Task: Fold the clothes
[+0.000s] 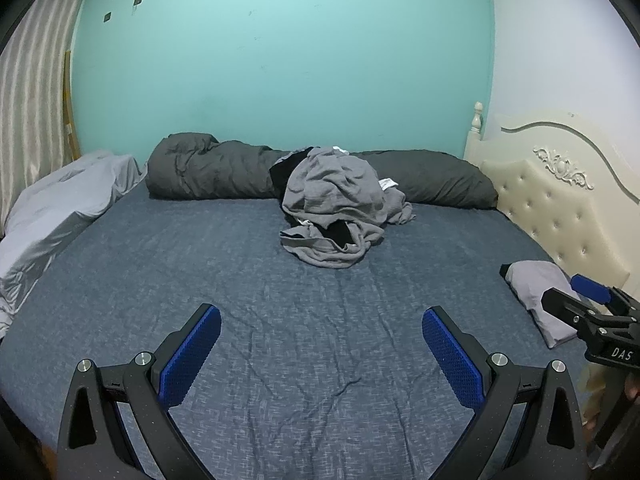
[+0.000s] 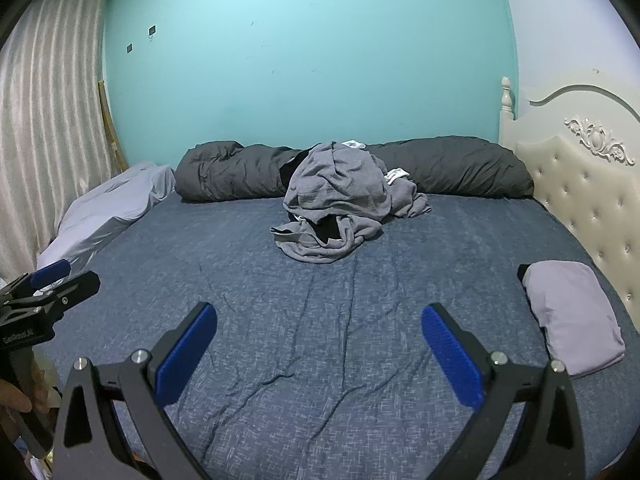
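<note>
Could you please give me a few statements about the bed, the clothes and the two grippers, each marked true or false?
1. Both the left gripper and the right gripper are open and hold nothing. True.
2. The pile of grey clothes lies against the rolled dark duvet. True.
3. The folded garment lies near the curtain. False: it lies near the cream headboard.
4. The bed sheet is red. False: it is blue.
5. The right gripper clamps the grey pile. False: the pile lies far ahead, untouched.
</note>
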`<state>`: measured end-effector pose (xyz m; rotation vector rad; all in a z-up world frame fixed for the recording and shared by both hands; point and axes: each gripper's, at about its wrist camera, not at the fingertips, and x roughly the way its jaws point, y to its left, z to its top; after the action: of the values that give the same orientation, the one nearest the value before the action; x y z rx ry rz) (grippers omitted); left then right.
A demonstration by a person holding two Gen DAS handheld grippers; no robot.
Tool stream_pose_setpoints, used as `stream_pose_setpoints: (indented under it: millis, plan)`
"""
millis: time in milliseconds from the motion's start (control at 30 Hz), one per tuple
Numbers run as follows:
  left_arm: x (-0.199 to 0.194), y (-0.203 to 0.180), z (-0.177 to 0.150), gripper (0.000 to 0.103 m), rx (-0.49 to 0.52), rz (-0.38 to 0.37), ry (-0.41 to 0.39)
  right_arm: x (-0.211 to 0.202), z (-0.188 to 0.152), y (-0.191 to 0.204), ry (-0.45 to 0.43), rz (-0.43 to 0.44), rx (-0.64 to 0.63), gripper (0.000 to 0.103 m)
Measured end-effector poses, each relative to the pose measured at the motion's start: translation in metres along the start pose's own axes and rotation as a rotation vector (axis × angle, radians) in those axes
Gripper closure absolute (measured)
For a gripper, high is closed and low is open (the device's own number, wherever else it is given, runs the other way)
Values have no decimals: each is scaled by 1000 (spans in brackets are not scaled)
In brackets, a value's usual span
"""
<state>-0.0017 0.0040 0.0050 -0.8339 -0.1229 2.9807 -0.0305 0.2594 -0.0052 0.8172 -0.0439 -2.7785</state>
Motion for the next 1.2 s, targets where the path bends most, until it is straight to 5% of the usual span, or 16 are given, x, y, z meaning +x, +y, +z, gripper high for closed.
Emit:
stream_pose_setpoints:
  millis: [1200]
  plan:
    - [0, -13, -1, 0, 22, -4, 0, -4, 0, -10, -16, -20, -1, 0]
